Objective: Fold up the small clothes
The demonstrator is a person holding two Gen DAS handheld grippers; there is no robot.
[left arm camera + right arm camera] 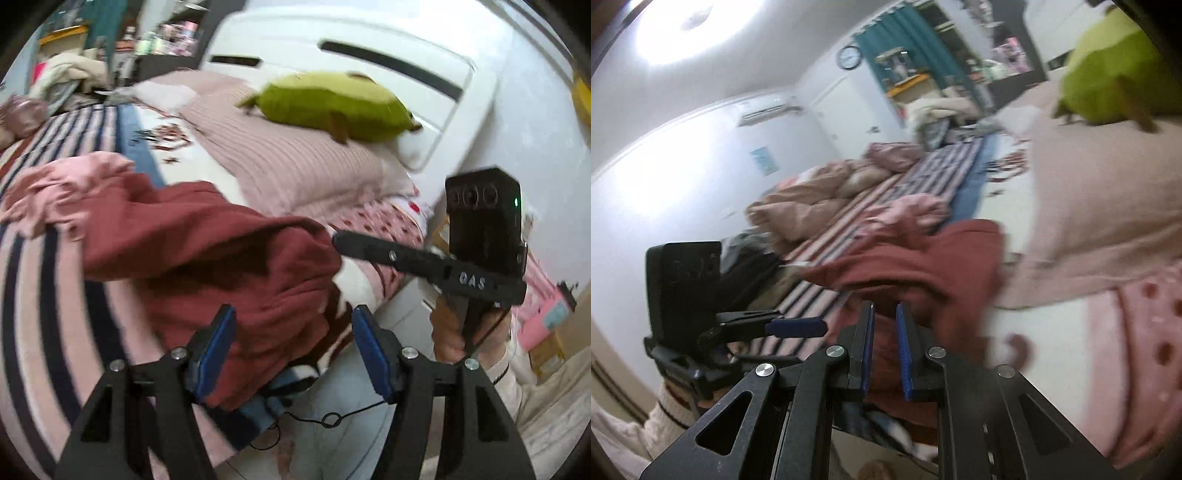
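From the left wrist: left gripper point(293, 325) spread wide and empty, hovering just over the crumpled dark-red knit garment point(221, 254) heaped at the striped pink bedspread's point(33, 295) near edge. From the right wrist: right gripper point(885, 332) pinched nearly closed, apparently gripping a fold of that garment point(923, 266), though too blurred to confirm. Likely trouble: hem slipping free mid-lift, or a bunched, crooked fold.

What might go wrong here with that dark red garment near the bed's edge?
The dark red garment lies bunched at the bed edge, so it might slide off. The left gripper is open with cloth only at one finger, so it may grab a crumpled layer. The blur suggests fast motion, which may spoil aim.
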